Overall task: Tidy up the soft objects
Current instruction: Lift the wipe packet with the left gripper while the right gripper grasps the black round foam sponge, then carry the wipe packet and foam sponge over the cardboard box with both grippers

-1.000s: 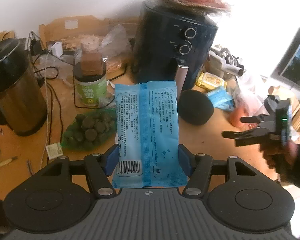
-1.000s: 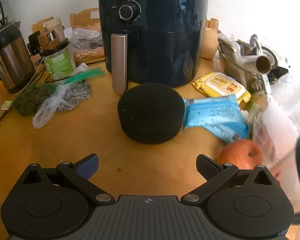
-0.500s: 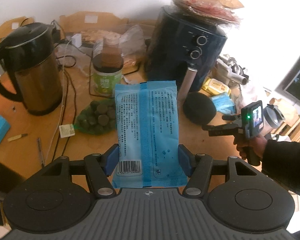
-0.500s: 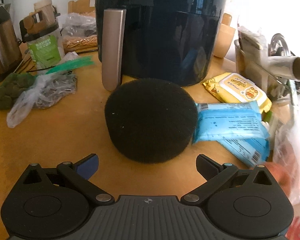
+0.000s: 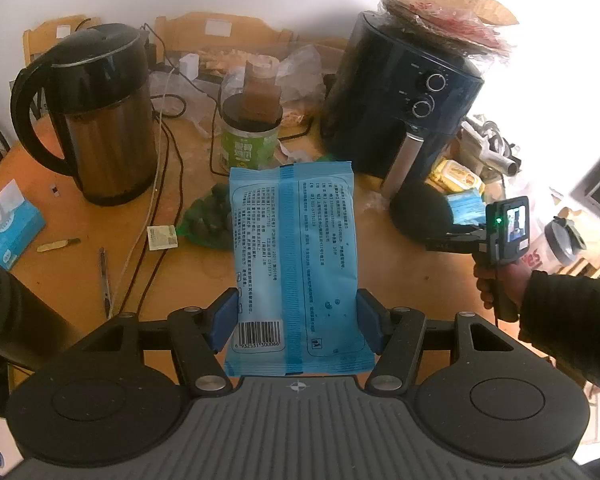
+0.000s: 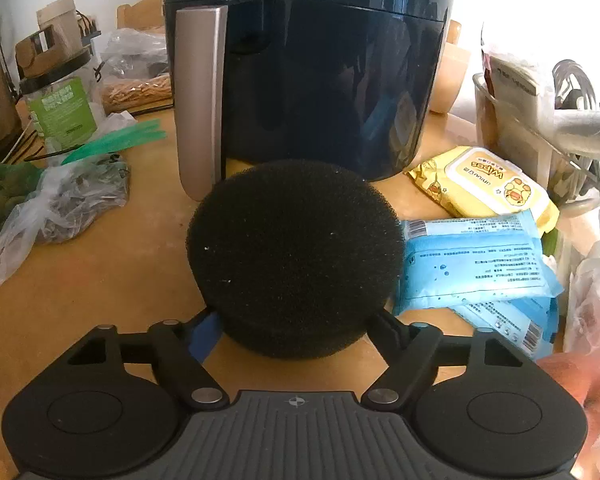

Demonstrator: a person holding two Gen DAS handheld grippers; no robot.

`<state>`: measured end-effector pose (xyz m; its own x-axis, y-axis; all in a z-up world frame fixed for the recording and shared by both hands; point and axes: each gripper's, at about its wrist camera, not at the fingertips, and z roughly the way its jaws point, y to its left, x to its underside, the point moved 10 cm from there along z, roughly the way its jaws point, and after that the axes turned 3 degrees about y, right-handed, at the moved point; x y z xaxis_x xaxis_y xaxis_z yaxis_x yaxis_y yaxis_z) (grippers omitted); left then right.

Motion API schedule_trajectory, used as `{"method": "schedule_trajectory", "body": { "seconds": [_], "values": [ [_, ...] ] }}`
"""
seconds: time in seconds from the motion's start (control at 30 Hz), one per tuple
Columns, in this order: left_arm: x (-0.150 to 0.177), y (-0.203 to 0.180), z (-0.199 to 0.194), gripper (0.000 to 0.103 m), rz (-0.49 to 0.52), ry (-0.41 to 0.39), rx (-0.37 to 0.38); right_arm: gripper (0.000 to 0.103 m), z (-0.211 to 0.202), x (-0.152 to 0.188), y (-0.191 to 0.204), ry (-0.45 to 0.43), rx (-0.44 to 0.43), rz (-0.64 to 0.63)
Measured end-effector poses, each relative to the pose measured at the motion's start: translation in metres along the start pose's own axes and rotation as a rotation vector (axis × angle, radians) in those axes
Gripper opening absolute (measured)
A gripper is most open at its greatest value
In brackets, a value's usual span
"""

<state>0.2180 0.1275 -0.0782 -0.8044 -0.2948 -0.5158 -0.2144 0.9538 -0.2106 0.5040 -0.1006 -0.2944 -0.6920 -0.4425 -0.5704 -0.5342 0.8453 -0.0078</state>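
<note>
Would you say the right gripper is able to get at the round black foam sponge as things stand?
Probably yes: the right gripper already straddles the round black foam sponge, its fingers having just been closing at either side, with nothing between them and the foam.

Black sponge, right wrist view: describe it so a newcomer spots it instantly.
Find the tall dark air fryer at the back of the wooden table. Right in front of it, next to its silver handle, sits the black sponge, with the right tongs straddling its base. It is the only round, matte black, porous thing; the packs on its right are flat and blue or yellow.
</note>
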Motion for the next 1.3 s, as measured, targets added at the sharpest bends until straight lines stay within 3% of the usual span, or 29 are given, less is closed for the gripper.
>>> {"method": "schedule_trajectory", "body": {
  "seconds": [0.3, 1.3],
  "values": [
    [-0.002, -0.013, 0.002, 0.061, 0.026, 0.004, 0.027, 0.073, -0.027, 0.0, -0.002, -0.016, -0.037, -0.018],
    [-0.014, -0.079, -0.021, 0.061, 0.21, -0.019, 0.105, 0.073, -0.188, 0.008, -0.012, -0.12, -0.15, 0.01]
  ]
}}
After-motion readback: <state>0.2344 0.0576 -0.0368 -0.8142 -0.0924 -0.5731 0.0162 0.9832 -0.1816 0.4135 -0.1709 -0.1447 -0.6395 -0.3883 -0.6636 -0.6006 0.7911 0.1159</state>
